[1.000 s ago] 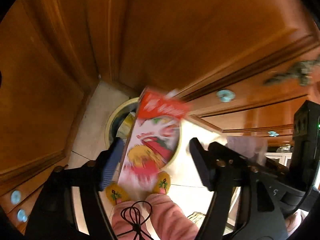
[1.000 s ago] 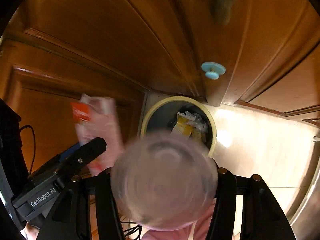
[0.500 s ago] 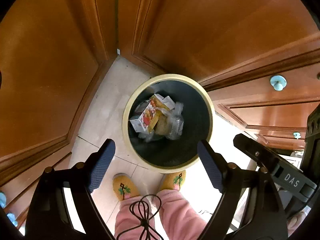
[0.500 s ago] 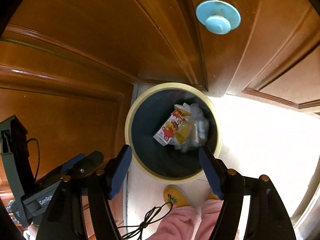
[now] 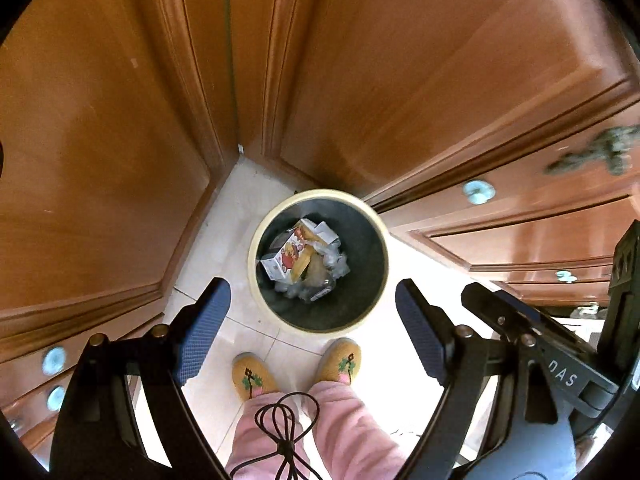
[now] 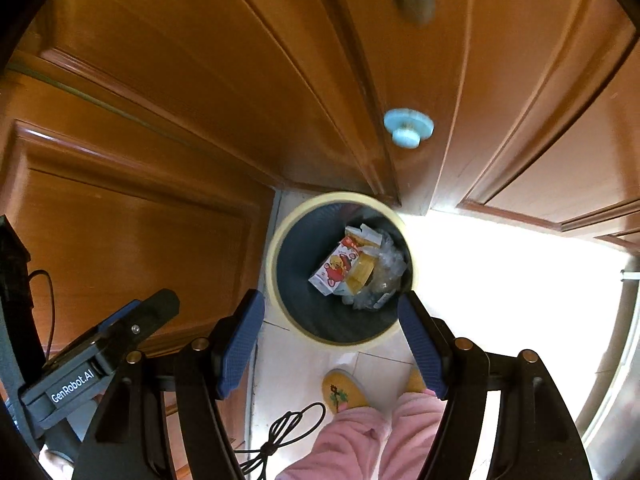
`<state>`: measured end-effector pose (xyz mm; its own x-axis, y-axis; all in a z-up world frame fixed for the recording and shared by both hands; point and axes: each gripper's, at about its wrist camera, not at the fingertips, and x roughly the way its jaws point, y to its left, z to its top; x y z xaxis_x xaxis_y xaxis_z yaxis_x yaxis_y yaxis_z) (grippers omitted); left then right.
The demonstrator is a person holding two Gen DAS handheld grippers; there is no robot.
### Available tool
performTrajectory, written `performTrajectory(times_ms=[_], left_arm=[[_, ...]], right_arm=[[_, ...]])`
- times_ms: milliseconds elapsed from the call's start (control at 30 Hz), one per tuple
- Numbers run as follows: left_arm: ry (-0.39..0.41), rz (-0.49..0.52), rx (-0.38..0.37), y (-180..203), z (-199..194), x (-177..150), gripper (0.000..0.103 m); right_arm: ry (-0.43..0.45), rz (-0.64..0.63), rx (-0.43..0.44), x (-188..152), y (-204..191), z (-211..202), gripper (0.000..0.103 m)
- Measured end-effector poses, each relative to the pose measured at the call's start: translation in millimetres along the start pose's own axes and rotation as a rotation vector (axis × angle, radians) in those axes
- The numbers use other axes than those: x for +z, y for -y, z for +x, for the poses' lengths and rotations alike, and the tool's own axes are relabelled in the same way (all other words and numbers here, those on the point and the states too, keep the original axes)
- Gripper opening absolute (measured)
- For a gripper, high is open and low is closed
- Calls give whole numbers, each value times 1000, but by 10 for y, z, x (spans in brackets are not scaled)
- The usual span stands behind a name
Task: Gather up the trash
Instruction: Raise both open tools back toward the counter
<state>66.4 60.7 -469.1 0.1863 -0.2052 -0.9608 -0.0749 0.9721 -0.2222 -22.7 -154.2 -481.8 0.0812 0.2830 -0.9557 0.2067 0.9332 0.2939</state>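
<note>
Pale tiled floor (image 5: pixel 224 216), trash bin (image 5: pixel 256 264), yellow slippers (image 5: pixel 252 376)

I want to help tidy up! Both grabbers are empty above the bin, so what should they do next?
Probably lift both away from the trash bin and go look for more rubbish. The left gripper and right gripper are open and hold nothing, and the carton and clear plastic already lie inside.
</note>
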Motion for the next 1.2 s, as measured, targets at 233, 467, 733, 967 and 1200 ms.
performTrajectory(times_ms=[233,467,733,967,1200], left_arm=[[28,88,-41,364,-1194,92,82],[119,230,-78,759,-2413,204,82],[310,371,-56,1056,-3683,389,82],[449,434,-54,1218,-4513,584,82],[517,516,-30,1377,-4806,771,82]], right_arm=[[51,5,-8,28,-248,-995,71],[163,-12,-1,62,-580,-2203,71],[331,-22,25,54,-986,-3421,71],[462,-39,33,67,-1319,-4289,71],[553,-35,48,250,-1493,-4999,71]])
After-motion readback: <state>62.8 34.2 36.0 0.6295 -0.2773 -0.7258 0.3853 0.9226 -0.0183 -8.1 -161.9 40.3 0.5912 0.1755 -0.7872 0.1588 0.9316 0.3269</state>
